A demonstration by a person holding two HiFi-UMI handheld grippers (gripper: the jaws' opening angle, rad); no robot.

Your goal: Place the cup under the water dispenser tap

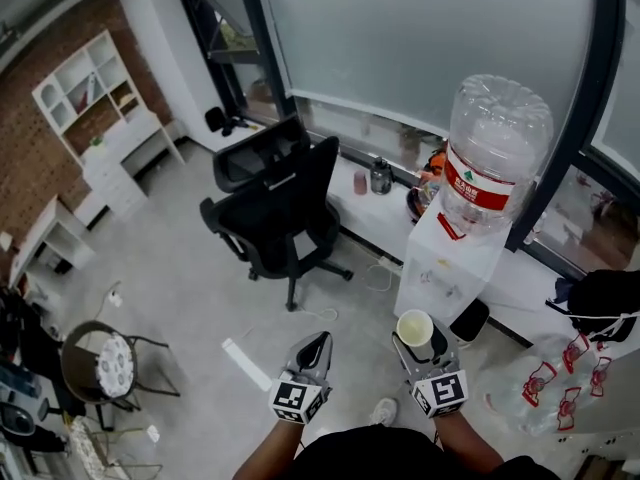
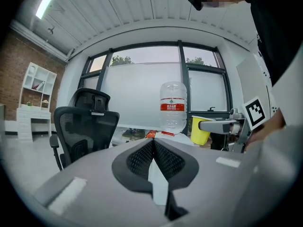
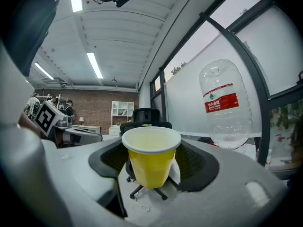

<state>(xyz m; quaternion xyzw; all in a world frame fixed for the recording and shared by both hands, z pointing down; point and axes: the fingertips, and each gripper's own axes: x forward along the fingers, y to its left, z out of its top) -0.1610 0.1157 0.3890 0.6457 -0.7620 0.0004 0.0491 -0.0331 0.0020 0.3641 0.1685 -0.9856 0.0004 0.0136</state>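
A yellow paper cup (image 1: 415,326) stands upright between the jaws of my right gripper (image 1: 421,342), which is shut on it. In the right gripper view the cup (image 3: 150,161) fills the middle, its white inside showing nothing in it. The white water dispenser (image 1: 447,264) with a big clear bottle (image 1: 494,154) on top stands just ahead of the cup, a little to the right. My left gripper (image 1: 312,353) is beside the right one, shut with nothing in it; its pads (image 2: 165,161) meet. From it I see the cup (image 2: 200,130) and the bottle (image 2: 173,107).
A black office chair (image 1: 282,204) stands ahead and to the left on the grey floor. A low white ledge (image 1: 372,200) along the window carries a jar and other small items. Empty bottles (image 1: 548,386) lie at the right. A round stool (image 1: 105,363) is at the lower left.
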